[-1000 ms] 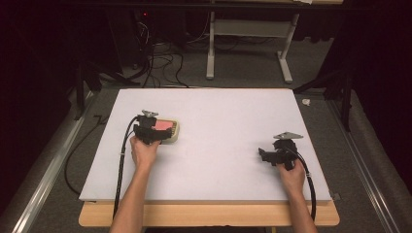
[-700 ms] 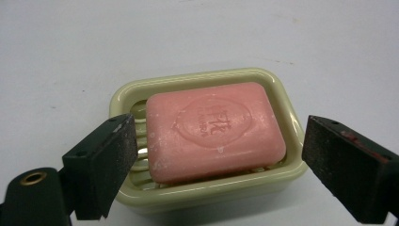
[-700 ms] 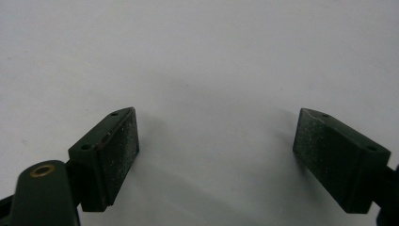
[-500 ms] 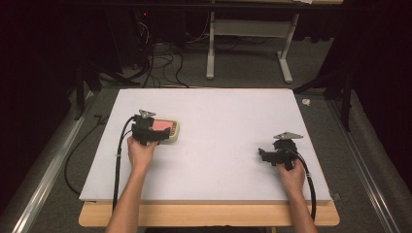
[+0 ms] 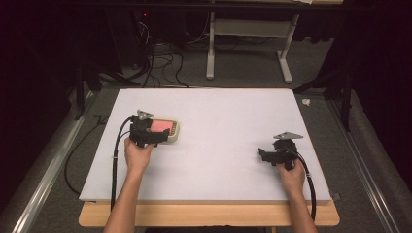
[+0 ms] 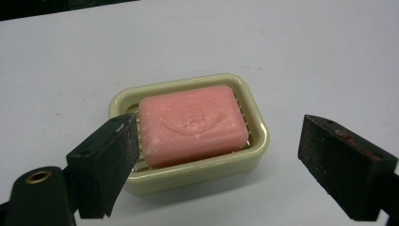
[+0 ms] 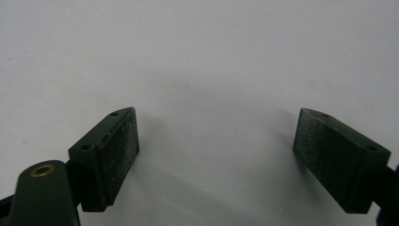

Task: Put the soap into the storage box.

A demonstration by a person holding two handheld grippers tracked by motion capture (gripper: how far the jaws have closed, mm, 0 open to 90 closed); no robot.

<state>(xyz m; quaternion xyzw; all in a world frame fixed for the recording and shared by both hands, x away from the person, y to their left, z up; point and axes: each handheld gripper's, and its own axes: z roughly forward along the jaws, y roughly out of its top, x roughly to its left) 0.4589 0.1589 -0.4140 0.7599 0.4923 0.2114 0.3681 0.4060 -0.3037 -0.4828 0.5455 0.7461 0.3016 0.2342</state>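
Pink soap bar (image 6: 193, 123) lying in cream dish (image 6: 256, 149), centre frame on white surface (image 6: 306, 52). Left gripper (image 6: 235, 162) open, closing in, nothing pinched; straddle bar's short sides, squeeze gently. Right gripper (image 7: 216, 157) open, empty.

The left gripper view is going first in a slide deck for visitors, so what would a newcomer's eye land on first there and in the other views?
First the pink soap bar in its pale cream dish, framed between the left gripper's open black jaws with nothing gripped. From above, that dish is the one spot of colour on the white table, at its left side. The right gripper gapes open over bare white surface.
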